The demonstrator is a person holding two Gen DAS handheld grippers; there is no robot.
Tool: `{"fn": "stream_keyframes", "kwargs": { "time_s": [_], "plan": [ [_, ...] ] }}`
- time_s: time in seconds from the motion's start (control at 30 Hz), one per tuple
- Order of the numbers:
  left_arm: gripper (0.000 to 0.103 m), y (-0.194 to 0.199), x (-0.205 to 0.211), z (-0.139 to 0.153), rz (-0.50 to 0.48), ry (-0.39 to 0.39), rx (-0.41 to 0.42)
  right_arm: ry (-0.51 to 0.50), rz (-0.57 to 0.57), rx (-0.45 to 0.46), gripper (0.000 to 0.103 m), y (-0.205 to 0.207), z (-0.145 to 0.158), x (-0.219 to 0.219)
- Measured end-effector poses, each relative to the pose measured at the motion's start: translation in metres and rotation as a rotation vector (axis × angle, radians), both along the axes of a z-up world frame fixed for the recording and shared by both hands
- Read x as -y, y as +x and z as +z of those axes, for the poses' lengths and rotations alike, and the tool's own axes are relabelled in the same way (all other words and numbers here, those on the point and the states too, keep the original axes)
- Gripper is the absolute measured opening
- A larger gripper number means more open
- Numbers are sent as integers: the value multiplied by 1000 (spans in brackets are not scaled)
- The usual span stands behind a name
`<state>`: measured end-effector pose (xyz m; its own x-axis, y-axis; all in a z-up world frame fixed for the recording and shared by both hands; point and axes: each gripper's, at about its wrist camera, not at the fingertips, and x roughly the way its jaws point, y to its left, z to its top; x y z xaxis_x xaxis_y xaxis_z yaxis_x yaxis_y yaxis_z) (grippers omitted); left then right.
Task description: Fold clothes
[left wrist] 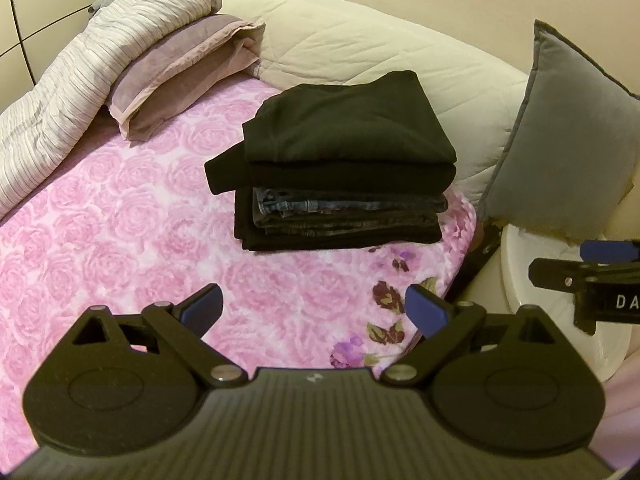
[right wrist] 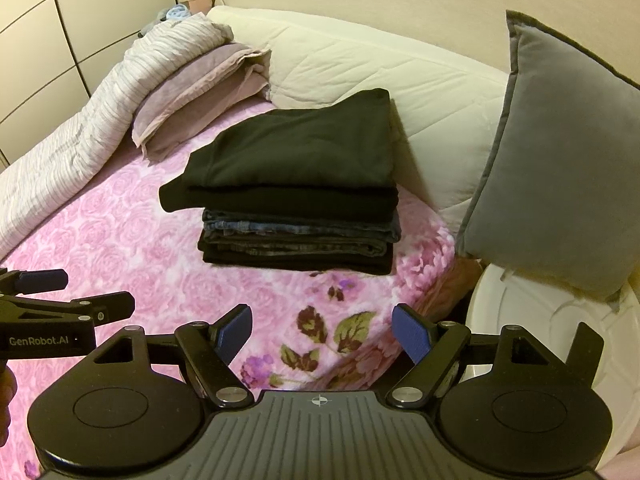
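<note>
Both grippers, left [left wrist: 314,310] and right [right wrist: 322,330], gape empty; folded stack [left wrist: 340,168] apparently holds black tops over jeans.

A pink rose-patterned bedspread [left wrist: 120,216] is filling the frame's left; black and faded blue clothes [left wrist: 340,168] are sitting mid-frame, a grey cushion [left wrist: 560,132] is showing at right, a striped quilt [left wrist: 80,64] upper left.

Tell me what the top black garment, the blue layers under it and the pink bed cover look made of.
Top black garment: soft matte knit, probably fleece or sweatshirt cotton; no sheen, thick rounded folds.
Blue layers: denim, by the faded blue and stitched seams.
Pink bed cover: plush, fuzzy fabric with a rose pattern, likely fleece; its blurred, soft-looking surface suggests pile.
</note>
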<state>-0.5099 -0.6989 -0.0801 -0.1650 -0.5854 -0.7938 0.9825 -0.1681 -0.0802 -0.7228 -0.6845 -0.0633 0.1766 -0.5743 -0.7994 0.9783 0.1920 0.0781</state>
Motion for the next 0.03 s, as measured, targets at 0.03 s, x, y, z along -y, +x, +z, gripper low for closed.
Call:
{"fn": "stream_keyframes", "kwargs": {
  "time_s": [0.03],
  "plan": [
    [98, 1, 0, 0, 1, 1, -6, 0, 0, -1, 80, 0, 0, 0]
  ]
}}
